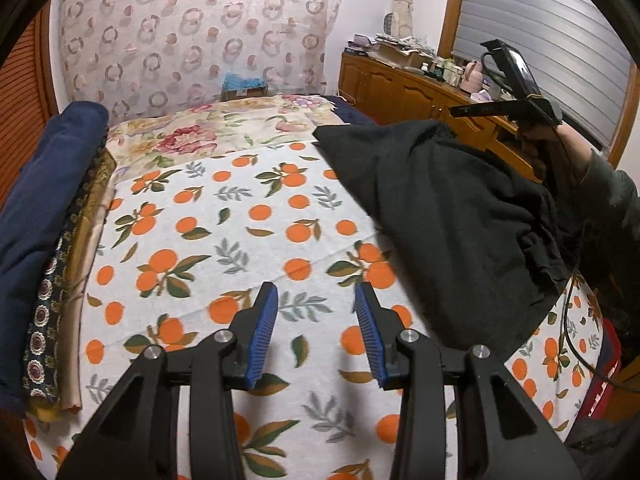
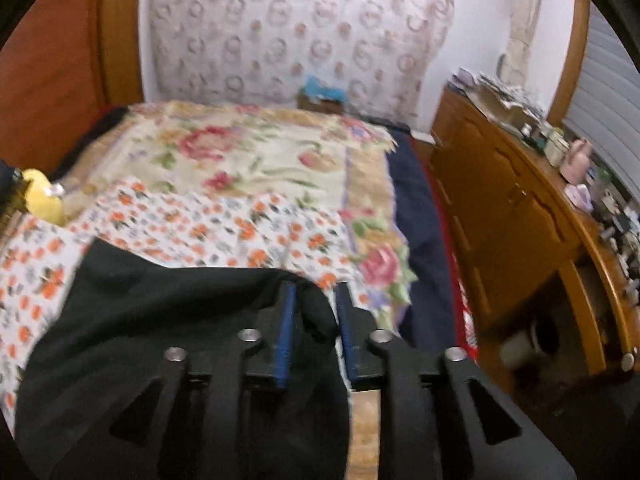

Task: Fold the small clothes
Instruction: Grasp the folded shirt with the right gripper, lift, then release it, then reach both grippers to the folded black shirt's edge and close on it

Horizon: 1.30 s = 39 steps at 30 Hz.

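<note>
A dark green-black garment point(image 1: 448, 208) lies bunched on the right side of the orange-print cloth point(image 1: 240, 220) that covers the bed. Its top edge is lifted toward my right gripper point(image 1: 456, 111), which a hand point(image 1: 540, 148) holds up at the far right. In the right wrist view, a fold of the dark garment point(image 2: 168, 312) is bunched between the blue pads point(image 2: 286, 332) of the right gripper point(image 2: 316, 286), which is shut on it. My left gripper point(image 1: 316, 288) hovers open above the orange-print cloth, left of the garment, with nothing between its fingers.
A stack of folded navy and patterned fabrics point(image 1: 48, 240) lines the bed's left edge. A floral bedspread point(image 1: 224, 132) covers the far part. A cluttered wooden cabinet point(image 1: 400, 84) stands at the right below a window shutter point(image 1: 540, 32). A black cable point(image 1: 568, 340) hangs at the right.
</note>
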Available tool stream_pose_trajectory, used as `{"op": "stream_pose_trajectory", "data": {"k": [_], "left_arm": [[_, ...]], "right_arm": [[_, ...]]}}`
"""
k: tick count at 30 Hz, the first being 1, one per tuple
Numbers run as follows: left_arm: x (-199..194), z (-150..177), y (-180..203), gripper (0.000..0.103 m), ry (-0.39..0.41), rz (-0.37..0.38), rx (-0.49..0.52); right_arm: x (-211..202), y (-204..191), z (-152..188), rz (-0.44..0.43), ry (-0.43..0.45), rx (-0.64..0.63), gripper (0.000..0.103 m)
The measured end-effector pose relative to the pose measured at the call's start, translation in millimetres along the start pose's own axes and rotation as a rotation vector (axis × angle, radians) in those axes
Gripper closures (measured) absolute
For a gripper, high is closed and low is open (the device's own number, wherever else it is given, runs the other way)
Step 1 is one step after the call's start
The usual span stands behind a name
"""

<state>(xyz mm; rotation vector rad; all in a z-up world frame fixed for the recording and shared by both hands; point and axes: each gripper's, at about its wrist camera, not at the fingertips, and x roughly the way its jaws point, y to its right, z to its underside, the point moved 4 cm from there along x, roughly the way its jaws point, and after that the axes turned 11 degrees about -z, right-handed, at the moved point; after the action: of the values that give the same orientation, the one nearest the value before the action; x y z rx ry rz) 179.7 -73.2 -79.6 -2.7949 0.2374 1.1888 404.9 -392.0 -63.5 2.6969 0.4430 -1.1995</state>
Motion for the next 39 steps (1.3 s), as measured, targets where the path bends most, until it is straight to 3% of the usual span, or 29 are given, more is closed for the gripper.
{"op": "stream_pose_trajectory", "data": {"k": [4, 15, 24, 39], "left_arm": [[-5.2, -0.3, 13.9, 0.064, 0.013, 0.010, 0.015], [-21.0, 7.1, 44.6, 0.064, 0.040, 0.024, 0.028], [-33.6, 12.1, 69.8, 0.064, 0.056, 0.031, 0.043], [-30.5, 20.4, 76.9, 0.064, 0.036, 0.023, 0.037]], "right_arm": [[-22.8, -3.1, 17.8, -0.026, 0.026, 0.002, 0.068], [-99.6, -55.8, 105.1, -0.178, 0.062, -0.013, 0.067], [-119.1, -89.0, 158.2, -0.226, 0.055, -0.040, 0.067], [-117.4, -97.2, 202.0, -0.287, 0.014, 0.024, 0.063]]}}
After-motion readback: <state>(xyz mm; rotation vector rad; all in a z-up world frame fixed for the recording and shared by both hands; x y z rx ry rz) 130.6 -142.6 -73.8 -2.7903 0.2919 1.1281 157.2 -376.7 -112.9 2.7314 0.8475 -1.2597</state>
